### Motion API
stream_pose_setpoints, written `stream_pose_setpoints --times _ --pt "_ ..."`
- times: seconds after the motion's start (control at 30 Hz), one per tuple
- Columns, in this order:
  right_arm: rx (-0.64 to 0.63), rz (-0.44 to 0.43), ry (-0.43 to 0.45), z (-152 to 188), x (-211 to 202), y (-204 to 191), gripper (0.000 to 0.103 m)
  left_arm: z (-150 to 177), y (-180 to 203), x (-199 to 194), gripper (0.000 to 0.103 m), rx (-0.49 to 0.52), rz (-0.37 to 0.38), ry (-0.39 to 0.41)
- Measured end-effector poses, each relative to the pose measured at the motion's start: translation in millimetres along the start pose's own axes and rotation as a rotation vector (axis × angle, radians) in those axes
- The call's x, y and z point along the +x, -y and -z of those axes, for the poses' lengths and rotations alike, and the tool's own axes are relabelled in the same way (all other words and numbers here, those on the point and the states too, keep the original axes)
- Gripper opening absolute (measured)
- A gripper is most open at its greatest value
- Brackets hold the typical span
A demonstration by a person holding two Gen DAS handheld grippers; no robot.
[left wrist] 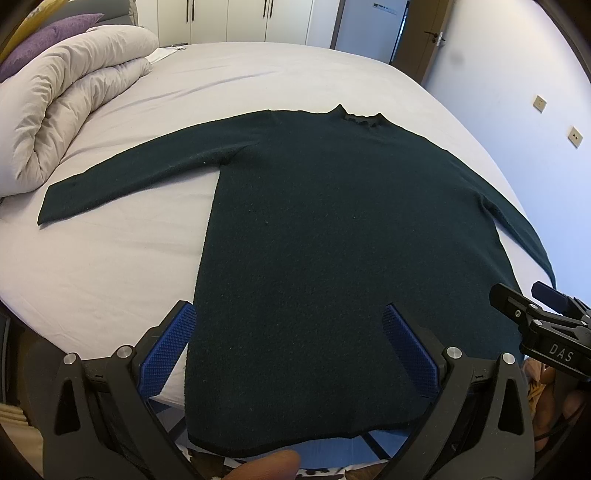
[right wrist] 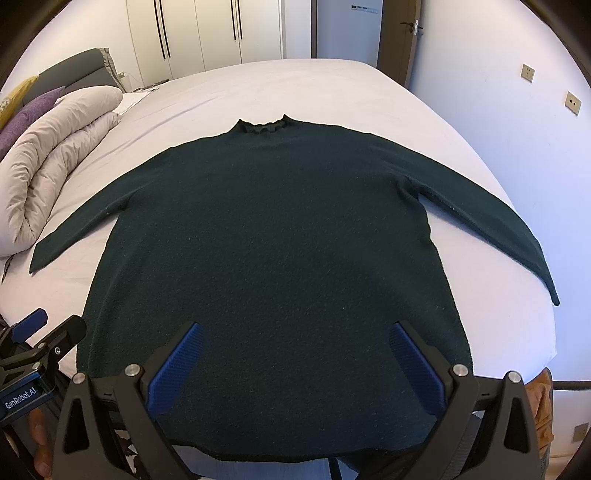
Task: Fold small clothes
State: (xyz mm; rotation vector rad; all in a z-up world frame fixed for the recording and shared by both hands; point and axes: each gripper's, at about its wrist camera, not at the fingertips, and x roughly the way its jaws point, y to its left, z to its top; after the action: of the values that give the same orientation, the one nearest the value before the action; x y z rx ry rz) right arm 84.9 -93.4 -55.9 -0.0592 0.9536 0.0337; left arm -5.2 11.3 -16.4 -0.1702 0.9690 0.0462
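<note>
A dark green long-sleeved sweater (left wrist: 332,229) (right wrist: 273,251) lies flat on the bed, collar away from me, both sleeves spread out to the sides. Its hem hangs over the near bed edge. My left gripper (left wrist: 291,314) hovers open over the hem's left part, blue pads (left wrist: 168,350) wide apart with nothing between them. My right gripper (right wrist: 295,332) is open too, above the hem's middle and right part. In the left wrist view the right gripper (left wrist: 532,299) shows at the right edge; in the right wrist view the left gripper (right wrist: 48,325) shows at the lower left.
The bed (left wrist: 258,77) (right wrist: 295,88) has a pale lilac sheet. A rolled beige duvet (left wrist: 66,107) (right wrist: 48,158) and a purple pillow (left wrist: 48,37) lie at the left. Wardrobe doors (right wrist: 207,29) and a door (right wrist: 395,33) stand behind; a wall with sockets (right wrist: 572,101) is to the right.
</note>
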Motion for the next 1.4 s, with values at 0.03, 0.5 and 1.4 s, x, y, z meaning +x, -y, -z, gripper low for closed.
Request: stream_pose_setpoints --times 0.03,0.5,1.4 --pt "-0.001 0.0 0.0 0 0 0 0.103 1 0 0 0.103 -0.001 0.0 -0.001" --pt "0.0 0.001 -0.001 2 0 -1 0.102 2 -4 0 0.103 -0.014 0.008 -0.003" --pt "-0.027 -0.026 -0.013 -12 8 -40 0.102 -30 -195 -3 0.103 -0.507 0.294 0.226"
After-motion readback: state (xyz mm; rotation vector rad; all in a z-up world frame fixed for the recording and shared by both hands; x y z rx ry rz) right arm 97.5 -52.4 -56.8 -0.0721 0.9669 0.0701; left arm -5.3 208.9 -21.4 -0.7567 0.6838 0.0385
